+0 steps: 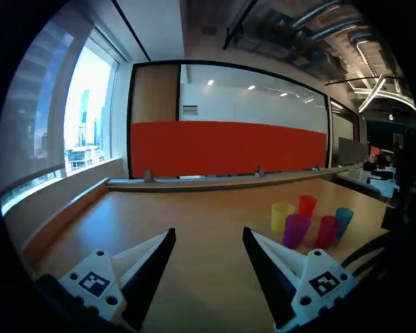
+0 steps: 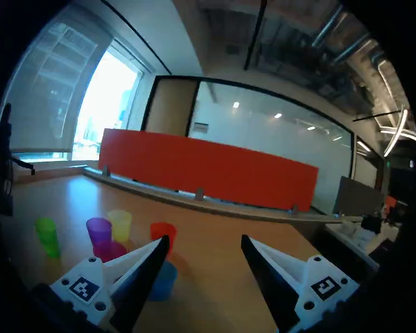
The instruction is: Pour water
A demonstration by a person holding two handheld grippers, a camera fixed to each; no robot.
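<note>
**Six cups on one table, both grippers empty**

The left gripper (image 1: 208,232) hangs over the wooden table (image 1: 197,205), jaws apart, holding nothing. Ahead to its right, five cups stand close together: yellow cup (image 1: 282,215), orange cup (image 1: 307,205), purple cup (image 1: 295,230), pink cup (image 1: 328,231) and blue cup (image 1: 344,219). The right gripper (image 2: 204,238) also has its jaws apart and empty. Its view counts six cups, with one green cup (image 2: 47,236) a little apart at the left.

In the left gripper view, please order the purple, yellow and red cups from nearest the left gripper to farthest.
1. Purple plastic cup, front, right of the left gripper.
2. Yellow plastic cup, behind it, leftward.
3. Red plastic cup, at the back.
</note>
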